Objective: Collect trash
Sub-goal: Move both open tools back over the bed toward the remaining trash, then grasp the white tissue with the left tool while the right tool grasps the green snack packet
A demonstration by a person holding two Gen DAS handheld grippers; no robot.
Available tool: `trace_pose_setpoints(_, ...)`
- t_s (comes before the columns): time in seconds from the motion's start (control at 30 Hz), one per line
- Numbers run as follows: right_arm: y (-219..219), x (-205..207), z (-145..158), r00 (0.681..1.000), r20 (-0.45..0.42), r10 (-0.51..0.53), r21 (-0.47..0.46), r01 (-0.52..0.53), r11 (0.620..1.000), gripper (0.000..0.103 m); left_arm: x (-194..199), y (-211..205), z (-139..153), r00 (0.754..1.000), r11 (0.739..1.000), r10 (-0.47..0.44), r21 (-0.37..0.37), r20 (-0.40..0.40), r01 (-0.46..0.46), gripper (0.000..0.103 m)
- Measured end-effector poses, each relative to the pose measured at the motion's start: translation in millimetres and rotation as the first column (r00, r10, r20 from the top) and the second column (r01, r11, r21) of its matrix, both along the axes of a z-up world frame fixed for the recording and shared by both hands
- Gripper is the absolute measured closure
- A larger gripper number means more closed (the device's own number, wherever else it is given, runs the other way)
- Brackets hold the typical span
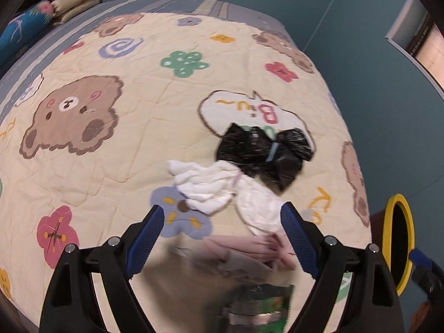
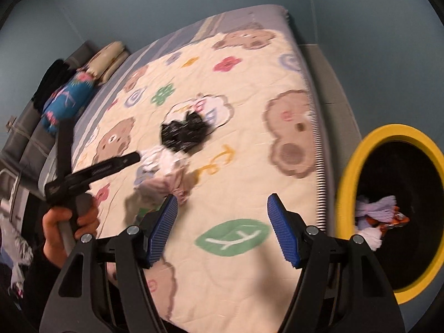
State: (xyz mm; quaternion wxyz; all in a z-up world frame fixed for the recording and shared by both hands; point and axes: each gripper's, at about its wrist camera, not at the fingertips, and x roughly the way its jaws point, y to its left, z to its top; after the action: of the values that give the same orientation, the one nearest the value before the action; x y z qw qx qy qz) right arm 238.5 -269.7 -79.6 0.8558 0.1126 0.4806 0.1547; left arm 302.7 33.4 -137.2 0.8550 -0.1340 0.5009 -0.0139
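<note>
A pile of trash lies on the bear-print quilt point(image 1: 83, 183): a crumpled black plastic bag point(image 1: 260, 152), white tissues point(image 1: 205, 188), a pink wrapper point(image 1: 249, 249) and a blurred green packet point(image 1: 263, 299). My left gripper point(image 1: 222, 213) hangs open just over the near side of the pile, its blue pads touching nothing. In the right wrist view the same black bag point(image 2: 183, 136) and tissues point(image 2: 161, 161) lie mid-bed, with the left gripper point(image 2: 101, 138) beside them in a person's hand point(image 2: 69, 222). My right gripper point(image 2: 222, 202) is open and empty above the quilt point(image 2: 249, 277).
A black bin with a yellow rim point(image 2: 347, 194) stands off the bed's right side, with purple and orange trash point(image 2: 380, 216) inside; its rim point(image 1: 399, 202) also shows in the left wrist view. Folded bedding and a blue patterned pillow point(image 1: 25, 27) sit at the bed's far end.
</note>
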Motion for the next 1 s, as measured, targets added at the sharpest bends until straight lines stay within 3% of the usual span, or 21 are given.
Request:
trace_pose_setpoints(0.4,75.7,-6.8,-28.0,0.985,-0.068,0.159,0.001,-0.159,0.987,0.039,15.7,27.6,-36.7,0.995,0.993,0.069,-0.092,-0.069,-0.075,0.021)
trace_pose_setpoints(0.77,127.5,-4.1,-65.8,0.96,-0.139,0.244,-0.047,-0.252,0.967,0.039,29.8,30.5,-62.2,0.993,0.983,0.059,-0.17,-0.098,-0.075,0.021)
trace_pose_setpoints(1.0,152.5,-0.9,-84.3,0.942,-0.182,0.282,-0.045,-0.294,0.955,0.039,28.5,30.4,-67.0,0.996,0.983,0.042,-0.177,-0.074,-0.054,0.033)
